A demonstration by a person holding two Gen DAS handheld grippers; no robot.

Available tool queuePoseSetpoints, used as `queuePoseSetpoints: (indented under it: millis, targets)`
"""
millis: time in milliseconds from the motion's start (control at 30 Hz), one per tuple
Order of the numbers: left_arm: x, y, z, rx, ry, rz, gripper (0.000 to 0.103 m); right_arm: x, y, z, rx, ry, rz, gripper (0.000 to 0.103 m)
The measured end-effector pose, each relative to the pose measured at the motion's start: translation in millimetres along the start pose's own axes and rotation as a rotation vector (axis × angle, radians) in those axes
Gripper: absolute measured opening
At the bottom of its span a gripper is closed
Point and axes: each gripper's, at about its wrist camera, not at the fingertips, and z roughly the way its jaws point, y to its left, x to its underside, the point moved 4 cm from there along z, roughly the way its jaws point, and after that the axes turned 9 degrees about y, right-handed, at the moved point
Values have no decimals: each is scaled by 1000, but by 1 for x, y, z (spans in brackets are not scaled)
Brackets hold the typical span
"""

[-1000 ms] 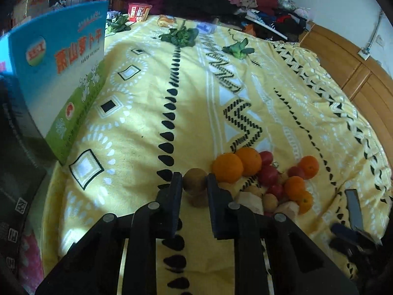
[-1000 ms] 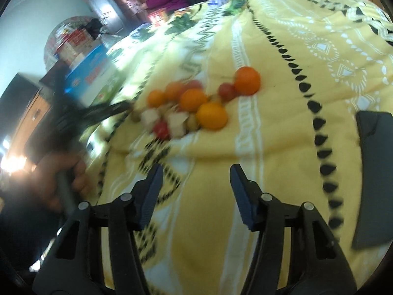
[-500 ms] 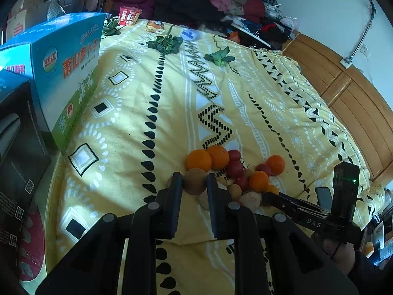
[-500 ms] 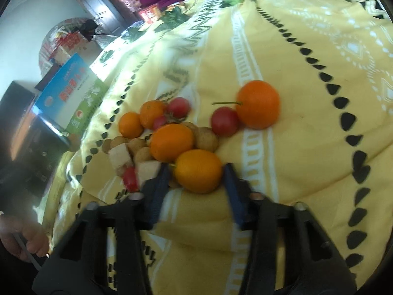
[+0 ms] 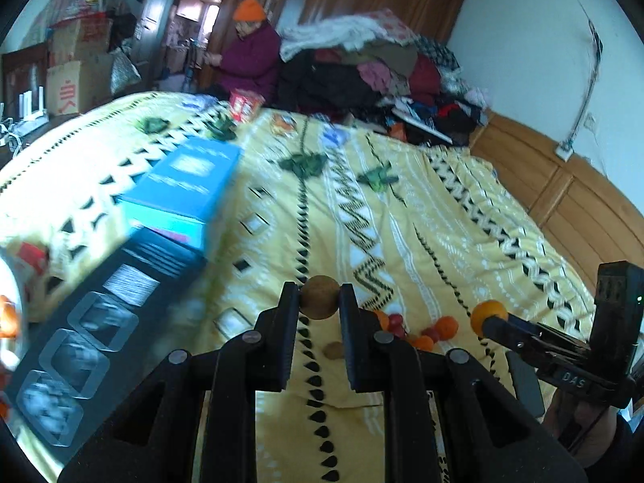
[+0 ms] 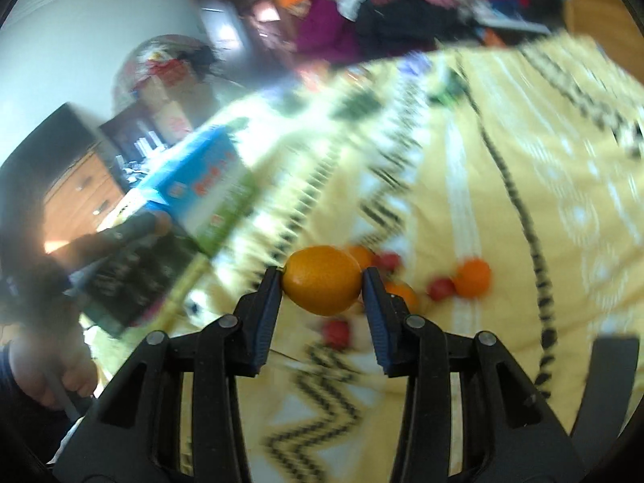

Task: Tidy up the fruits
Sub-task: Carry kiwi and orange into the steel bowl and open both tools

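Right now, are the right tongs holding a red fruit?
No, the right tongs are clamped on an orange; the red fruits lie on the yellow bedspread.

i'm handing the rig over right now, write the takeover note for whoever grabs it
Left gripper: shut on a brown round fruit, held clear above the yellow bedspread.
Right gripper: shut on an orange, also lifted.
Fruit pile: oranges, small red fruits and one brown piece remain loose on the bedspread, below and between the two grippers.
Done: two fruits picked.
Left: set both down in their sorted places, which I can't make out, then clear the pile.
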Motion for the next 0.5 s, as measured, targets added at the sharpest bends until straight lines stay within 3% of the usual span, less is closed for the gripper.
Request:
queuePoseSetpoints:
  millis: [267,500]
  targets:
    - [-10,100,-112,-125,-166,-138,20,-42,128,-4,-115,-45,-190,41]
    - [14,208,-191,-277,-250,-299,20,-54,264,26,-268,-1,-370,41]
